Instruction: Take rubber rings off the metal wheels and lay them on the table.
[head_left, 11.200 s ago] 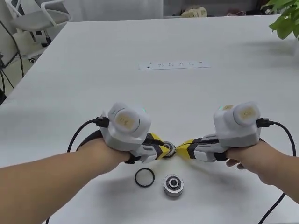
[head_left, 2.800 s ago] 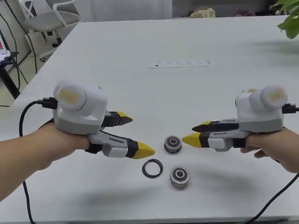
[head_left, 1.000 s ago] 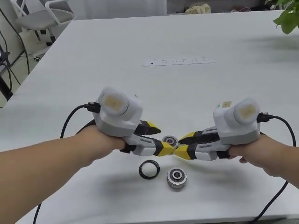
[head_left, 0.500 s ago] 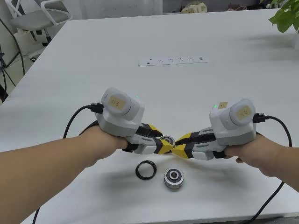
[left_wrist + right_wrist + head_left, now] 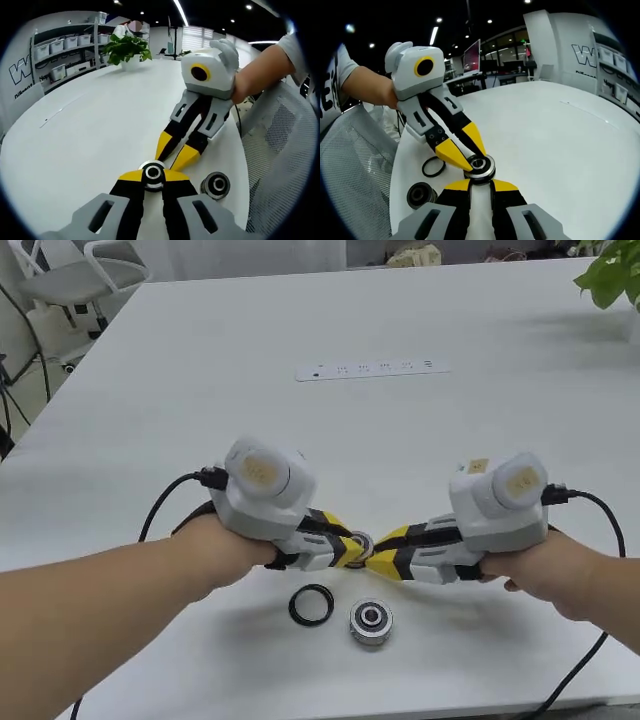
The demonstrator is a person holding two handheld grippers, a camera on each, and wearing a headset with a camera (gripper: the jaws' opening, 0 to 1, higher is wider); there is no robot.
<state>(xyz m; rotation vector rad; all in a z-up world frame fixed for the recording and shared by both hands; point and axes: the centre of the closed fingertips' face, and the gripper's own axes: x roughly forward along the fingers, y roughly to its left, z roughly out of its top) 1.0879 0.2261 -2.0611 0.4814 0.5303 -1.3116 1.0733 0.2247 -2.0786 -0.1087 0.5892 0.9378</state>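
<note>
White table [image 5: 180, 390] is bearing all of it. Near its front edge the left gripper [image 5: 349, 549] and right gripper [image 5: 373, 561] are meeting tip to tip at a metal wheel [image 5: 359, 542]. In the left gripper view the yellow-tipped jaws are pressing that wheel from both sides, so the left claw is clamping it. The right claw is standing nearly closed (a thin strip of table is showing between its jaws in its own view), with its tips touching the wheel's dark rim. Whether it is actually pinching anything there I cannot tell. Just in front of the grippers a loose rubber ring [image 5: 311, 605] is lying flat on the table. A second wheel [image 5: 371, 621] is sitting just beside the ring, not touching it. A power strip [image 5: 365, 370] is lying well beyond, toward the table's middle.
</note>
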